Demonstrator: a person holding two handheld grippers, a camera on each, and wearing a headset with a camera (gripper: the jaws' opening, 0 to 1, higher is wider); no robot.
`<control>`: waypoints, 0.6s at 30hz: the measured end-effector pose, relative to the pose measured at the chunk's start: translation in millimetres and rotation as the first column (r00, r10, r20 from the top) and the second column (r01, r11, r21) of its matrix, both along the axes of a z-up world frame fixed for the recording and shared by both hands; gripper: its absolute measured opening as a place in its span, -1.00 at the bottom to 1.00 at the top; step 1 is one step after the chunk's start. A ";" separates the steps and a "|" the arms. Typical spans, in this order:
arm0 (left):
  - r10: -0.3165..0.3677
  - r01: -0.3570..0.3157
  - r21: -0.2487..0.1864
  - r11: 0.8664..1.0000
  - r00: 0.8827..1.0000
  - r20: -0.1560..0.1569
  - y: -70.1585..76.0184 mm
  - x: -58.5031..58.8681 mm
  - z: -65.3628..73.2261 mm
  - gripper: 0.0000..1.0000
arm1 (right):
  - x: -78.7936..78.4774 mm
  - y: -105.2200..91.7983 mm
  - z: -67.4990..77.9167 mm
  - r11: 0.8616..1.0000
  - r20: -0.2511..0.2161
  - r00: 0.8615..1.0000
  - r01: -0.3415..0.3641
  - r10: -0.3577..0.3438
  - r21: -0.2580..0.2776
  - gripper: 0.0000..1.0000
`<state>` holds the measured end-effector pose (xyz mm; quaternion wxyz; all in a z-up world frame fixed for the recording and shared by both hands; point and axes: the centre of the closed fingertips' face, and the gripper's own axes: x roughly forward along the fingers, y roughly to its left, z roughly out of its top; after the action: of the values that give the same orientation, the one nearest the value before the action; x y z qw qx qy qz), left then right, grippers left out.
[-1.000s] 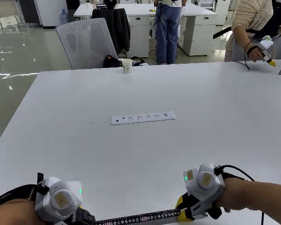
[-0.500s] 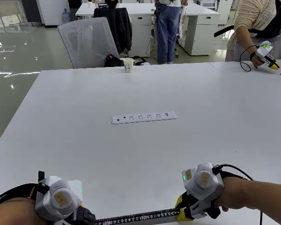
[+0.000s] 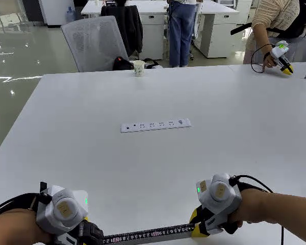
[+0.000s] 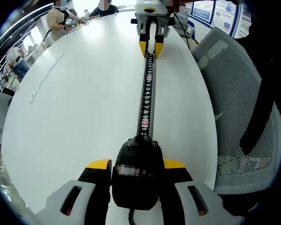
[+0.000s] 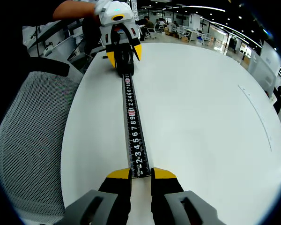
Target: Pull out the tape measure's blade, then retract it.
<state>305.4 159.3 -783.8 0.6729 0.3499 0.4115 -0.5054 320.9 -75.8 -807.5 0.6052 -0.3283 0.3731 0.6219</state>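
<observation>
The tape measure's black case (image 4: 136,176) sits between the jaws of my left gripper (image 4: 136,164), which is shut on it. Its black blade (image 4: 146,89) with white numbers runs straight out along the white table (image 3: 143,163) to my right gripper (image 4: 150,46). In the right gripper view, my right gripper (image 5: 140,174) is shut on the blade's tip, and the blade (image 5: 132,122) leads back to my left gripper (image 5: 122,51). In the head view the blade (image 3: 148,235) spans the near table edge between the left gripper (image 3: 89,236) and the right gripper (image 3: 199,229).
A white power strip (image 3: 155,125) lies mid-table and a paper cup (image 3: 138,68) stands at the far edge. A grey mesh chair (image 3: 94,43) is behind the table. Another person's hand with a gripper (image 3: 280,51) works at the far right corner.
The blade stays stretched between my two grippers at much the same length. The head view has shifted slightly. The other person's gripper at the far right has moved.
</observation>
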 end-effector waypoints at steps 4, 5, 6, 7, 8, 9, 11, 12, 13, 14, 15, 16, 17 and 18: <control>-0.002 0.002 0.002 1.000 1.000 -0.009 2.1 -1.0 1.8 -0.30 | -0.7 -0.6 0.4 1.000 0.001 1.000 0.002 -0.002 -0.009 -0.74; -0.001 0.001 -0.001 1.000 1.000 -0.010 2.2 -1.1 2.6 -0.30 | -1.2 -0.8 0.2 1.000 0.006 1.000 -0.005 0.005 -0.012 -0.73; 0.001 -0.001 -0.003 1.000 1.000 -0.010 2.8 -1.3 3.5 -0.30 | -1.5 -1.1 -0.1 1.000 0.012 1.000 -0.013 0.014 -0.017 -0.73; 0.002 -0.002 -0.005 1.000 1.000 -0.010 3.2 -1.3 4.3 -0.30 | -1.9 -1.2 0.1 1.000 0.012 1.000 -0.015 0.015 -0.017 -0.72; 0.005 -0.005 -0.011 1.000 1.000 -0.010 3.5 -1.0 6.0 -0.30 | -2.7 -1.5 0.4 1.000 0.011 1.000 -0.017 0.017 -0.020 -0.70; 0.007 -0.007 -0.014 1.000 1.000 -0.010 3.8 -0.6 6.9 -0.30 | -2.7 -1.8 0.3 1.000 0.012 1.000 -0.020 0.020 -0.022 -0.69; 0.014 -0.014 -0.021 1.000 1.000 -0.012 4.5 0.5 8.6 -0.27 | -3.0 -3.0 0.1 0.999 0.016 1.000 -0.026 0.027 -0.030 -0.68; 0.017 -0.017 -0.024 1.000 1.000 -0.014 4.6 0.8 9.1 -0.25 | -3.0 -3.9 0.1 0.999 0.022 0.999 -0.033 0.034 -0.034 -0.69; 0.022 -0.023 -0.027 0.999 0.999 -0.023 5.1 0.3 8.9 -0.22 | -3.1 -4.7 0.3 0.999 0.025 0.999 -0.038 0.039 -0.037 -0.69; 0.022 -0.023 -0.027 0.999 0.999 -0.028 5.7 -0.4 8.7 -0.16 | -3.3 -5.1 0.5 0.999 0.025 0.999 -0.039 0.040 -0.037 -0.69; 0.019 -0.020 -0.030 0.999 0.999 -0.027 5.9 -0.8 8.8 -0.10 | -3.6 -5.1 1.0 0.998 0.024 0.999 -0.040 0.041 -0.038 -0.69; 0.012 -0.012 -0.039 0.999 1.000 -0.022 5.4 -1.0 9.8 -0.07 | -4.3 -5.2 1.6 0.998 0.022 0.999 -0.039 0.040 -0.040 -0.68; 0.012 -0.013 -0.043 0.999 1.000 -0.028 5.3 -2.0 10.2 -0.05 | -4.6 -5.5 1.8 0.998 0.022 0.999 -0.041 0.042 -0.042 -0.67; 0.012 -0.014 -0.051 0.999 0.999 -0.043 5.0 -4.5 10.9 -0.05 | -4.8 -6.1 2.2 0.998 0.024 0.999 -0.045 0.046 -0.046 -0.66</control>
<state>300.9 164.3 -772.9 0.6761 0.3189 0.4150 -0.5186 316.1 -81.9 -805.3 0.5878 -0.3581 0.3719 0.6229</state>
